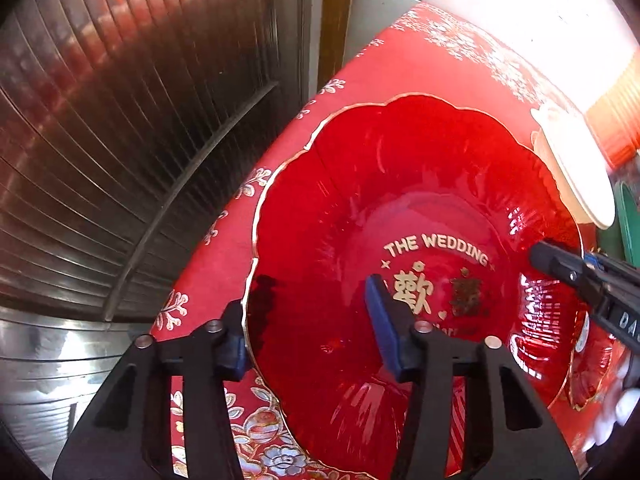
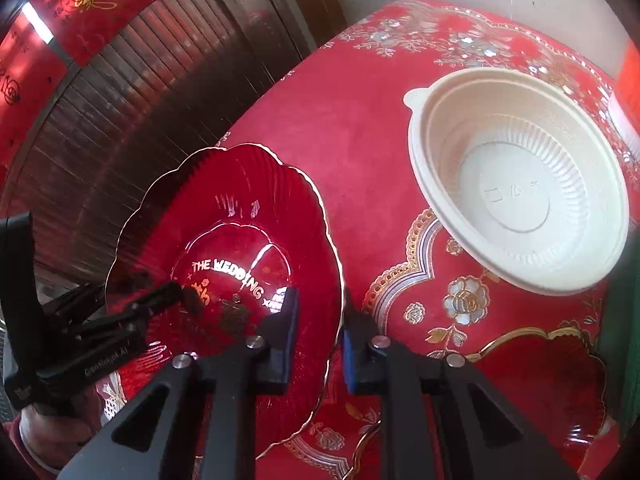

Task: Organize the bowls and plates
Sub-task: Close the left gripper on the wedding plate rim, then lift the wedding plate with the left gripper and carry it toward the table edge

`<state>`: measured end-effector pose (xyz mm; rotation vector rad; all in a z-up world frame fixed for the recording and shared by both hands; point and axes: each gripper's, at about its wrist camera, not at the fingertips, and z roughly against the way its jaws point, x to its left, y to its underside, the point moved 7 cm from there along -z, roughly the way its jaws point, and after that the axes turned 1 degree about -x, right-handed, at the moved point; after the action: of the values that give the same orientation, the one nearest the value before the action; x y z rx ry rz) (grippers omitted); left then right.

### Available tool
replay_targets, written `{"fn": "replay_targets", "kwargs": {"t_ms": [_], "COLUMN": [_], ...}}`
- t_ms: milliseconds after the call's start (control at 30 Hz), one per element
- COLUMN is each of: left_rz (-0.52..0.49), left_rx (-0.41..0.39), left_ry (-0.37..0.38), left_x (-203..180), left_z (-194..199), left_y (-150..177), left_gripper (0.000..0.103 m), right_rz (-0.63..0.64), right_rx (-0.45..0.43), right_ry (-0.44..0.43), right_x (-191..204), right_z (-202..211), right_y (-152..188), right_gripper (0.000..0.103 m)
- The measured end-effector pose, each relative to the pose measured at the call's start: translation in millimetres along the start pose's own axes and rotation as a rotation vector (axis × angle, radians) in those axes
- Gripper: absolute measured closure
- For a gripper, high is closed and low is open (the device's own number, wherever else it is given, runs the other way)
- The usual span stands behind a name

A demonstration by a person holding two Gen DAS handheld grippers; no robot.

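A red see-through scalloped plate (image 1: 400, 200) with a gold rim and "THE WEDDING" lettering is lifted and tilted above the red tablecloth; it also shows in the right wrist view (image 2: 240, 216). My left gripper (image 1: 308, 332) straddles its left rim, one finger outside and one over the plate, with a wide gap between the pads. My right gripper (image 2: 320, 332) straddles the plate's right rim with the pads close to either side of the rim. A white ribbed plastic bowl (image 2: 520, 184) sits on the cloth to the right. A second red plate (image 2: 552, 384) lies at lower right.
The table carries a red floral cloth (image 2: 360, 120). A dark slatted metal shutter (image 1: 120, 140) stands behind and left of the table. A green object (image 1: 628, 220) and an orange ribbed item (image 1: 616, 112) are at the right edge.
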<state>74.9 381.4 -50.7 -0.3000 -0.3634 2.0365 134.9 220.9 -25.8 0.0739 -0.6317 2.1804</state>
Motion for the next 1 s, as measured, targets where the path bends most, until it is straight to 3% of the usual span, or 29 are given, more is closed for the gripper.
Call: {"fn": "replay_targets", "kwargs": {"t_ms": [100, 467, 733, 1000], "left_rz": [0.013, -0.024, -0.049, -0.026], "left_rx": [-0.003, -0.046, -0.078, -0.092], "left_ry": [-0.009, -0.023, -0.096, -0.096], "left_x": [6.5, 29.0, 53.8, 68.1], "left_z": [6.5, 51.2, 59.3, 54.6], "left_y": [2.4, 40.2, 67.0, 94.8], "left_gripper": [0.064, 0.064, 0.064, 0.064], "right_rz": [0.036, 0.134, 0.184, 0.196], "right_rx": [-0.029, -0.061, -0.011, 0.048], "right_ry": [0.023, 0.008, -0.002, -0.022], "right_x": [8.1, 55.9, 86.3, 98.5], "right_z": [11.6, 52.4, 47.7, 31.1], "right_y": [4.6, 49.3, 91.3, 121.2], "right_gripper": [0.086, 0.082, 0.08, 0.079]}}
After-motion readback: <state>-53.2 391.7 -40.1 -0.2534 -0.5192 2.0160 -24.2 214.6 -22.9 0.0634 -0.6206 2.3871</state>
